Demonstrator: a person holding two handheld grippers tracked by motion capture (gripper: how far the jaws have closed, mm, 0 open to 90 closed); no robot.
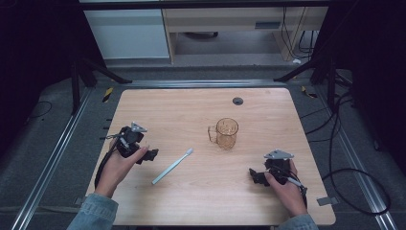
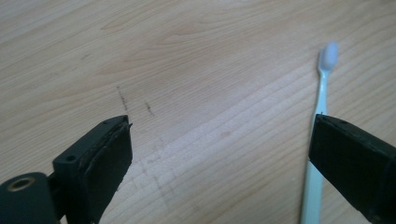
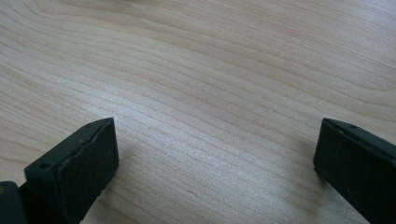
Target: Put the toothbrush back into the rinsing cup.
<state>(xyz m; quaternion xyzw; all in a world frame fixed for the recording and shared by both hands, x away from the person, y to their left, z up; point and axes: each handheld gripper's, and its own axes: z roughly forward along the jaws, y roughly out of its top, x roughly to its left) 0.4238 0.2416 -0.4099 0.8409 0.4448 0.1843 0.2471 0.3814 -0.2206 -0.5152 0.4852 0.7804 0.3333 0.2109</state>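
A pale toothbrush (image 1: 172, 166) lies slantwise on the wooden table (image 1: 201, 100), bristles toward the far right. My left gripper (image 1: 151, 155) rests just left of it, open, with only bare wood between its jaws. In the left gripper view the toothbrush (image 2: 318, 116) runs up the right side, partly behind the right jaw. A clear amber mug (image 1: 225, 132) stands upright beyond the table's middle, handle to the left. My right gripper (image 1: 254, 175) sits near the front right, open over bare wood (image 3: 210, 93), with nothing between its jaws.
A round dark grommet (image 1: 237, 100) is set into the table near its far edge. Metal rails and black cables run along the floor on both sides. A white cabinet and a wooden desk stand beyond the table.
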